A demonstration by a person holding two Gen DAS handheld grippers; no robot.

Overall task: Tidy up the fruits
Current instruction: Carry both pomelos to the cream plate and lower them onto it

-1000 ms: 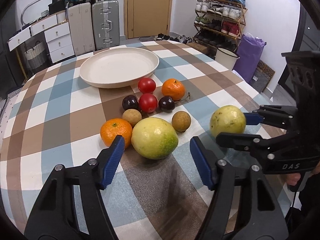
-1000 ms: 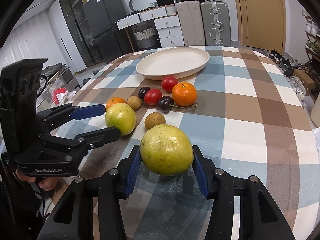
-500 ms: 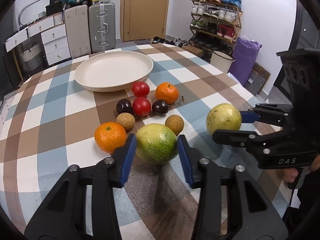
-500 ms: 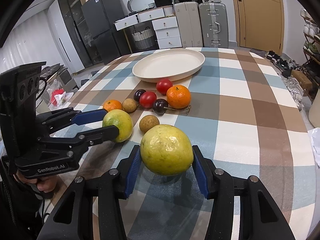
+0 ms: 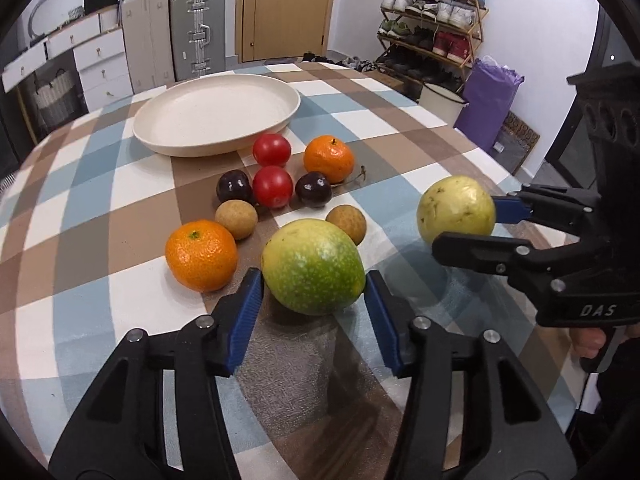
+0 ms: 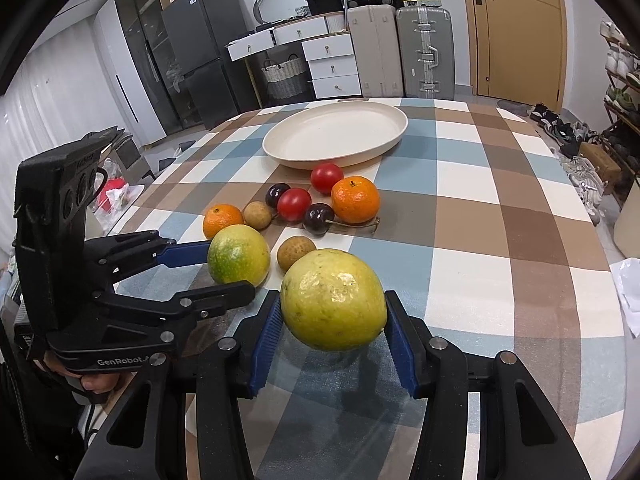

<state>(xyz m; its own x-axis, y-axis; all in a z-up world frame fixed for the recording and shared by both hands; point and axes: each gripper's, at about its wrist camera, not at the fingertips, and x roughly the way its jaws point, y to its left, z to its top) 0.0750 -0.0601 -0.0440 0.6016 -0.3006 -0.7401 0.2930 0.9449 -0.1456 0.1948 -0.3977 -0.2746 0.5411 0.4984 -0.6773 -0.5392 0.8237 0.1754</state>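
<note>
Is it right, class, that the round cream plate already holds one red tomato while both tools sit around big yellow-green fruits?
Not quite. The round cream plate is empty; both red tomatoes lie on the checked tablecloth in front of it, as the right wrist view shows. The rest stands.

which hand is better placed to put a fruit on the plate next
Right. Its tool already clamps the yellow fruit clear of the table, while the left tool, jaws just reopened, only straddles the green-yellow fruit. The plate is empty.
</note>
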